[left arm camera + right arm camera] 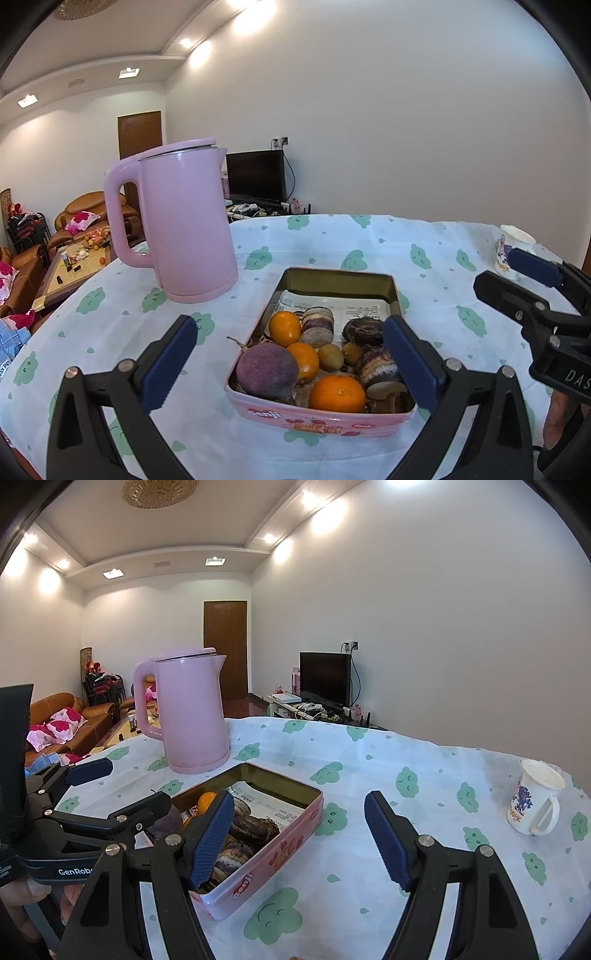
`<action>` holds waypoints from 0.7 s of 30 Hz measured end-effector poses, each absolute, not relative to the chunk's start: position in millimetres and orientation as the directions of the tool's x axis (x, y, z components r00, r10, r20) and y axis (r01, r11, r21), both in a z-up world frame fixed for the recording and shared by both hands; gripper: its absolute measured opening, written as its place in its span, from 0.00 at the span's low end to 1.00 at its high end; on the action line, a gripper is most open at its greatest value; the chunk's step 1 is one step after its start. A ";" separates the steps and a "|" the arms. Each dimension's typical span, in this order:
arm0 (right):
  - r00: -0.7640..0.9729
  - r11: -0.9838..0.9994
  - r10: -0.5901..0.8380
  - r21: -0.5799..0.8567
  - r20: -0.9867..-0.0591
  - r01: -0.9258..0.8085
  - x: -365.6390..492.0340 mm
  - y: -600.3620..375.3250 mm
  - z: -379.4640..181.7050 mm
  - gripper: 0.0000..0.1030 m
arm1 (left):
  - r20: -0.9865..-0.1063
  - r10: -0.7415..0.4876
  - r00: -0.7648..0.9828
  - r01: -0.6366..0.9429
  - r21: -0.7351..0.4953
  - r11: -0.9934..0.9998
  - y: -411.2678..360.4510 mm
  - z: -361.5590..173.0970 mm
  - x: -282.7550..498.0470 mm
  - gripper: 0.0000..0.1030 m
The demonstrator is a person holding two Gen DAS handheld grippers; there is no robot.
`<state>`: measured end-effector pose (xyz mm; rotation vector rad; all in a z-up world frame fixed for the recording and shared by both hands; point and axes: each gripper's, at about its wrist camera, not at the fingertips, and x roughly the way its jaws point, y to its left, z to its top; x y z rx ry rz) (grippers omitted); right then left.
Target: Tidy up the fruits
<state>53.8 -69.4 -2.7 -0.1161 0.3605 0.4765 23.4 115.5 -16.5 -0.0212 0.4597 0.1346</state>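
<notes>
**Left wrist view: both jaws spread over a filled fruit tin**

Left wrist view shows the left hand-held gripper [290, 363] with its blue pads spread wide and nothing between them, hovering over the near end of the pink tin [321, 419]. The right hand-held gripper [299, 836] is likewise spread and empty; its left pad hangs over the tin's near right corner, its right pad over bare cloth.

Inside the tin, on a sheet of printed paper, lie a purple round fruit [266, 371] at the near left, a large orange [337, 393] near the front wall, two smaller oranges [284, 328] farther back, two small greenish-brown fruits [330, 357] in the middle, and several dark mottled pieces [376, 365] on the right.

Beyond the tin stands a pink kettle [184, 221] at the far left of the worktop [369, 243]; a printed mug [533, 801] sits well apart at the far right.

Judging by the pose, a pick is being lined up. It would go best by choosing one fruit at the top of the pile, such as the large orange, centring the pads on either side of it, and closing gently so that neighbours are not dragged along.
</notes>
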 end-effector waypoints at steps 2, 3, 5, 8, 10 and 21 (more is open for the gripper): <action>0.829 0.885 0.426 -0.025 -0.361 -0.466 52.8 -70.6 -2.0 0.72 | -0.445 0.127 0.887 -0.136 0.012 0.991 114.9 -16.0 23.0 1.00; 0.831 0.885 0.425 -0.026 -0.359 -0.464 52.6 -71.3 -1.7 0.72 | -0.445 0.127 0.886 -0.136 0.013 0.991 114.6 -15.7 22.9 1.00; 0.836 0.888 0.420 -0.030 -0.353 -0.459 51.4 -72.7 -0.8 0.72 | -0.444 0.123 0.888 -0.131 0.013 0.991 114.0 -15.2 22.4 1.00; 0.845 0.893 0.411 -0.034 -0.342 -0.448 50.3 -76.4 1.2 0.72 | -0.428 0.112 0.897 -0.121 0.006 0.993 112.1 -12.1 19.5 1.00; 0.849 0.896 0.408 -0.031 -0.337 -0.443 50.7 -79.4 2.5 0.72 | -0.428 0.106 0.898 -0.118 0.000 0.993 111.2 -10.4 19.1 1.00; 0.860 0.905 0.394 -0.026 -0.325 -0.424 51.1 -91.0 3.9 0.72 | -0.448 0.113 0.887 -0.125 0.004 0.992 108.3 -13.0 23.2 1.00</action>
